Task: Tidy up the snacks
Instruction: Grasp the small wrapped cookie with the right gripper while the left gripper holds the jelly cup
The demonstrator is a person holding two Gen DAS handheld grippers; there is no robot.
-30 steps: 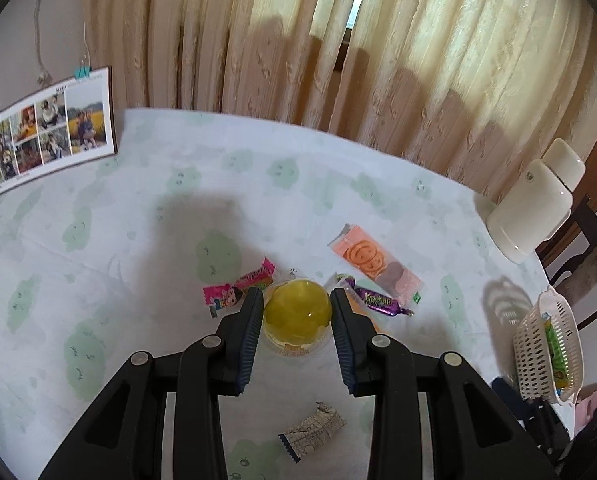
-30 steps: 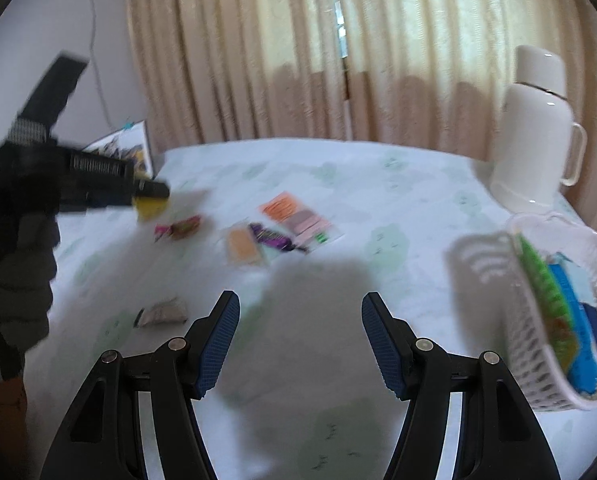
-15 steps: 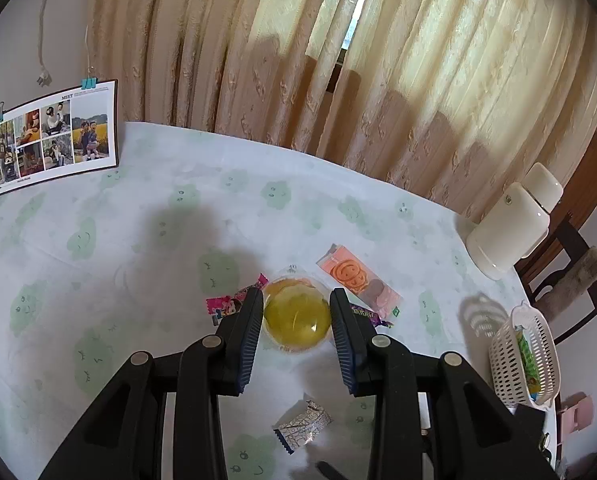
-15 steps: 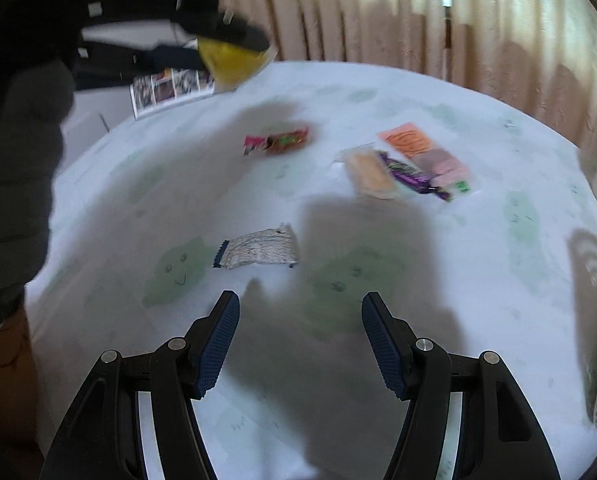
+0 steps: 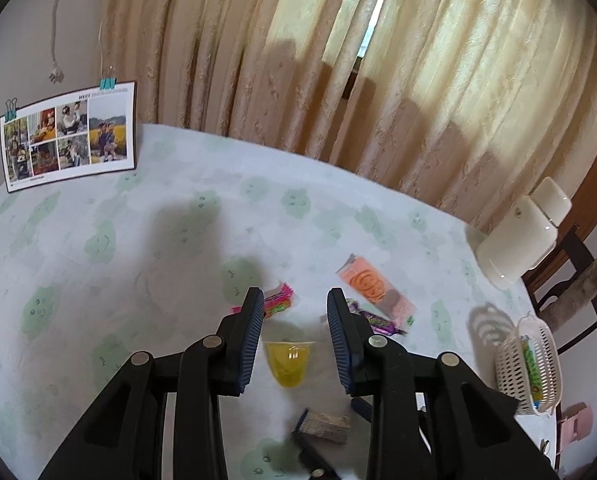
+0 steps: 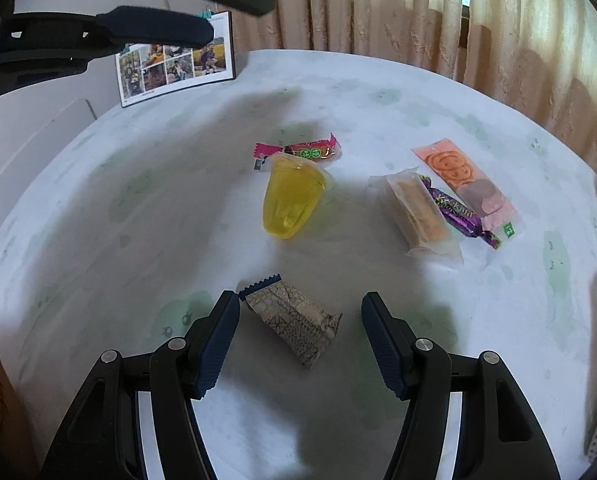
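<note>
The yellow jelly cup lies on its side on the tablecloth, just in front of a pink candy. My left gripper hangs above it with its jaws a little apart and nothing between them; in the right wrist view the left gripper is high at the upper left. My right gripper is low over the table, its jaws closing. A grey patterned wrapper lies between them, and the pads do not touch it. That wrapper also shows at the bottom of the left wrist view.
A beige wafer pack, a purple candy and an orange packet lie to the right. A white basket holding snacks stands at the table's right edge, near a white jug. A photo calendar stands far left.
The jelly cup has left the left gripper and now lies on the table. The right gripper has come down around the patterned wrapper, with its jaws a little narrower.
</note>
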